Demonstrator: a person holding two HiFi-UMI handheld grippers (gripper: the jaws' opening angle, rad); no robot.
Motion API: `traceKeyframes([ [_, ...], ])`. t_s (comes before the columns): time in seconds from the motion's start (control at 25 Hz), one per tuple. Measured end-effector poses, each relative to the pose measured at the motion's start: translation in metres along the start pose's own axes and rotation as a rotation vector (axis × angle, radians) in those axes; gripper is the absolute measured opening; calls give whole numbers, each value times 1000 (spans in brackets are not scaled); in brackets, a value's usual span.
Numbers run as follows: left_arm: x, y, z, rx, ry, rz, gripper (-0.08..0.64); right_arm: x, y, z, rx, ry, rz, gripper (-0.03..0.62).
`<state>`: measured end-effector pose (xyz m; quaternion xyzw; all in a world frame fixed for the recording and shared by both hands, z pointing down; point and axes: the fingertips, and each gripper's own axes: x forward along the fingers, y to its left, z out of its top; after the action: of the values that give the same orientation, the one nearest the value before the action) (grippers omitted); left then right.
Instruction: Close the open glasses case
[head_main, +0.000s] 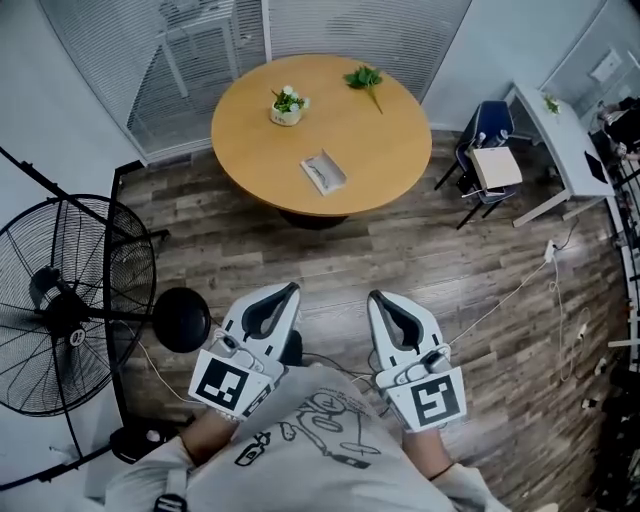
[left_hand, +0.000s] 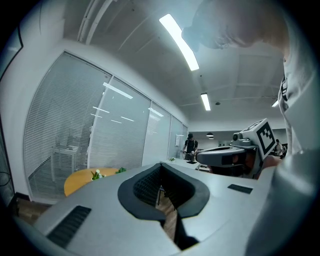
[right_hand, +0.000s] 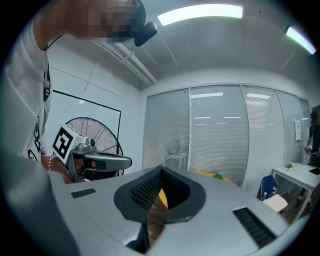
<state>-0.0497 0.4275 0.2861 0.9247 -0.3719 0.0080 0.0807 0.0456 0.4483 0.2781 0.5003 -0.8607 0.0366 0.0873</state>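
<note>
One wooden plank floor (head_main: 400, 250) fills most of the head view, and in the upper middle of the frame a round wooden counter (head_main: 390, 150) stands on it. A big black fan (head_main: 70, 305) stands at the left edge. At the bottom, well apart from the counter, the left tongs (head_main: 290, 292) and the right tongs (head_main: 375, 300) each have their jaws closed together, with nothing between them. The open glasses case (head_main: 323, 172) lies on the lower part of the counter. Higher in the frame are a small plant pot (head_main: 287, 106) and a green sprig (head_main: 364, 78).
</note>
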Motion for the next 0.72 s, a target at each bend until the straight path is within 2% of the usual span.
traceKeyframes([
  [0.24, 20, 29, 8, -4, -6, -4, 20, 33, -10, 11, -4, 1, 1, 8],
  [0.4, 32, 47, 10, -8, -6, -6, 20, 54, -19, 19, 21, -45, -15, 9],
  [0.72, 50, 95, 12, -16, 2, 4, 20, 103, -25, 13, 0, 23, 8, 8],
])
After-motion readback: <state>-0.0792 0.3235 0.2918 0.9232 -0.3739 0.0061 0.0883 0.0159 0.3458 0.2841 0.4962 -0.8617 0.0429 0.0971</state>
